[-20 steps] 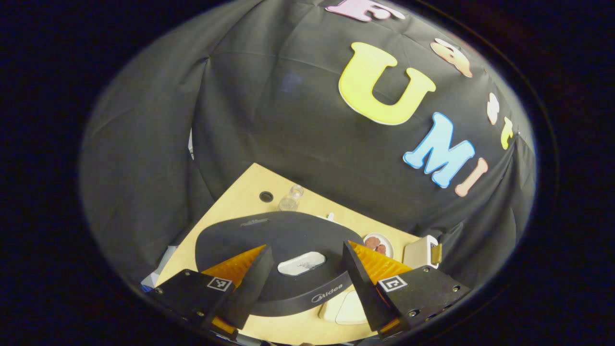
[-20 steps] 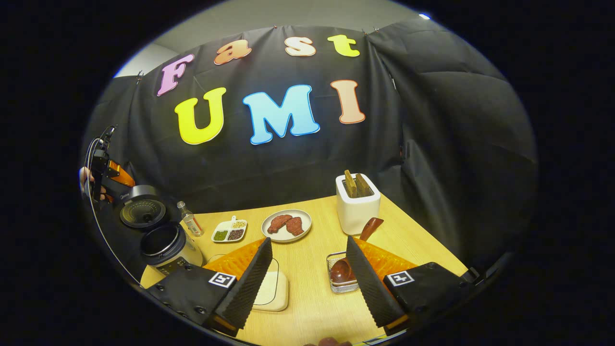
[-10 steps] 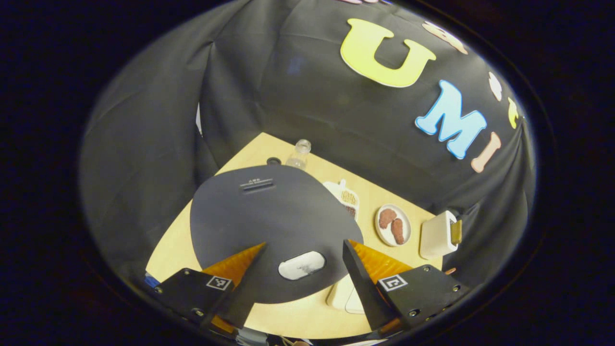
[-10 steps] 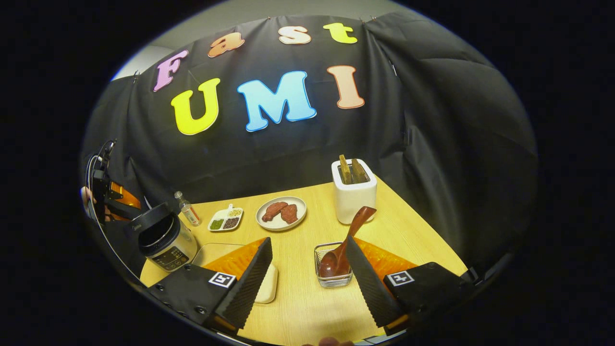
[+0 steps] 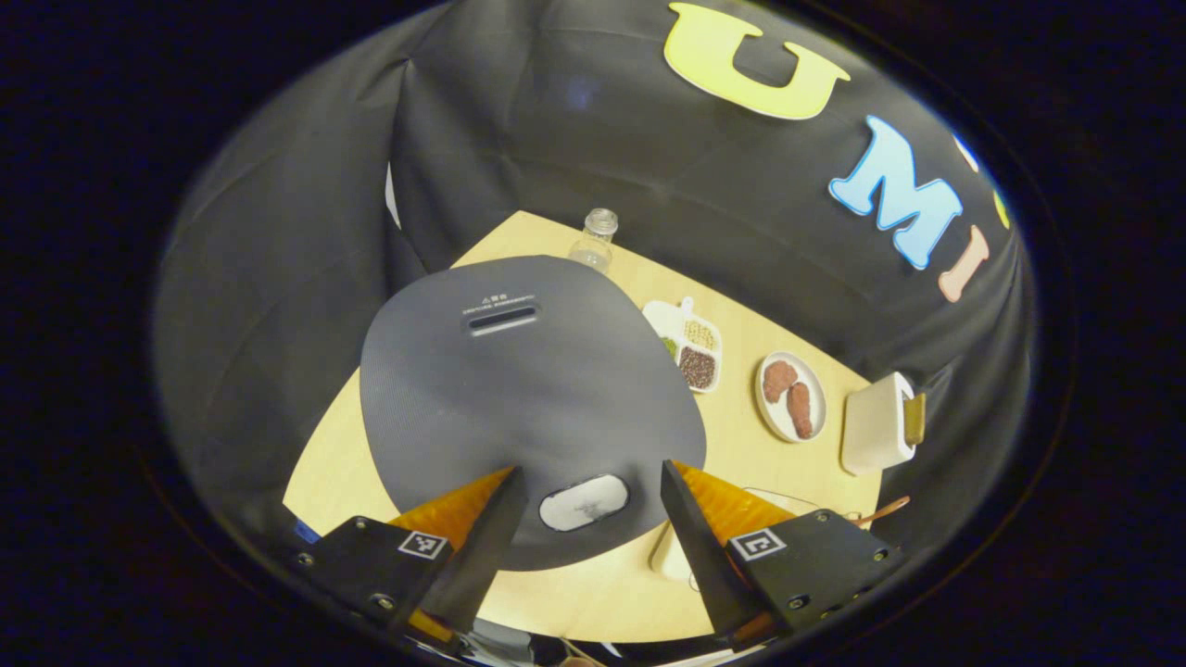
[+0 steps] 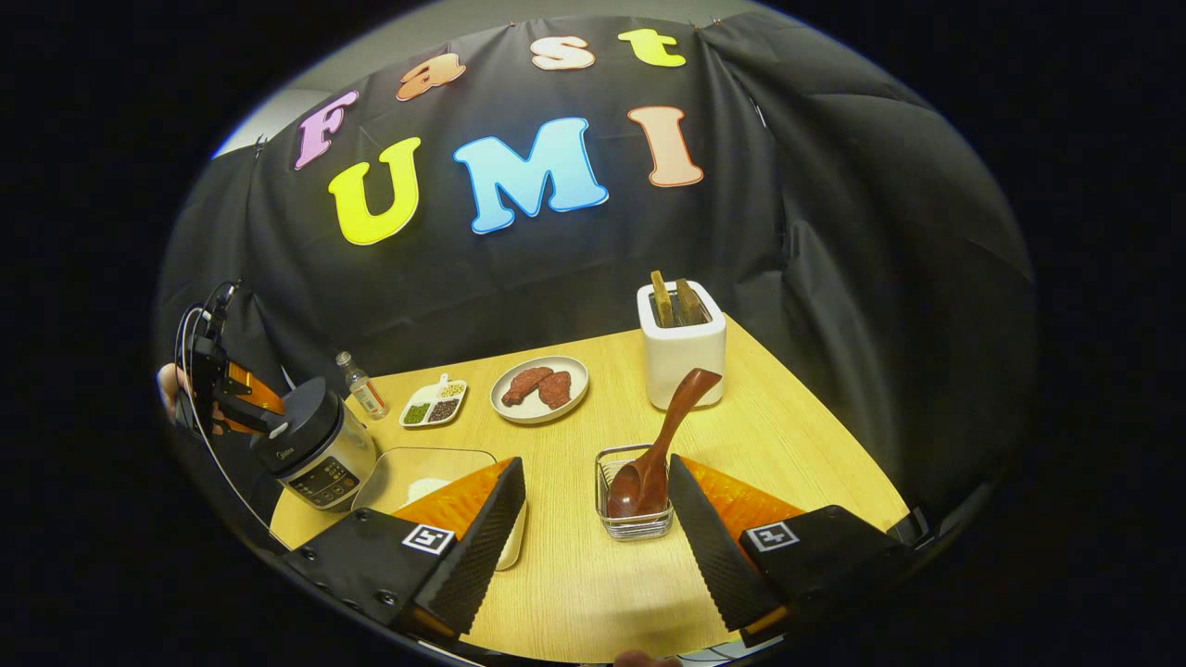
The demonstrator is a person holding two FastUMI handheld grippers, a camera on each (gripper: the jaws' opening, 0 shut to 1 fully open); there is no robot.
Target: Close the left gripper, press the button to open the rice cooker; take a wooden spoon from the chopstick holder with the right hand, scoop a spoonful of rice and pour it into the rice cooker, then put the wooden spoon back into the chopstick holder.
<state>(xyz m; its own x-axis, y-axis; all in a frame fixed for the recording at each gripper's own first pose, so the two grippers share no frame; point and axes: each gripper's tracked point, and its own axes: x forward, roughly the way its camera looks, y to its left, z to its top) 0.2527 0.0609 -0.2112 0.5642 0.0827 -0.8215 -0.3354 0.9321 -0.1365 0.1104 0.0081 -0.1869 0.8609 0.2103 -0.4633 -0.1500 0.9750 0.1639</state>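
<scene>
left gripper (image 5: 586, 530) hangs over the rice cooker (image 5: 528, 398), jaws wide apart, nothing between them. the pale oval button (image 5: 584, 502) sits in the gap at the lid's front edge; can't tell if anything touches it. lid is down, dark grey w/ a vent slot and tiny print above it, too small to read.

right gripper (image 6: 593, 533) is also spread wide and empty, low over the desk (image 6: 788, 445). just ahead of it, a bit right of centre, stands the wire chopstick holder (image 6: 634, 482) w/ the wooden spoon (image 6: 660, 440) in it, bowl down, handle leaning up and to the right. fingers apart from both.

right gripper view, far left: the rice cooker (image 6: 315, 445) seen from the side, cream body, dark lid, a control panel and a small white brand mark i can't make out. the left gripper (image 6: 243, 400) sits on top of it w/ a bit of the hand (image 6: 171, 384) behind.

also there: a clear tray (image 6: 417, 468) w/ something white in it near the left finger, a small bottle (image 6: 361, 384), a divided dish of beans (image 6: 432, 405), a plate w/ two brown pieces (image 6: 539, 386), a white toaster (image 6: 681, 343) w/ two slices.

left gripper view gives the lid's top face and button; right gripper view gives the cooker's front panel and the holder.
</scene>
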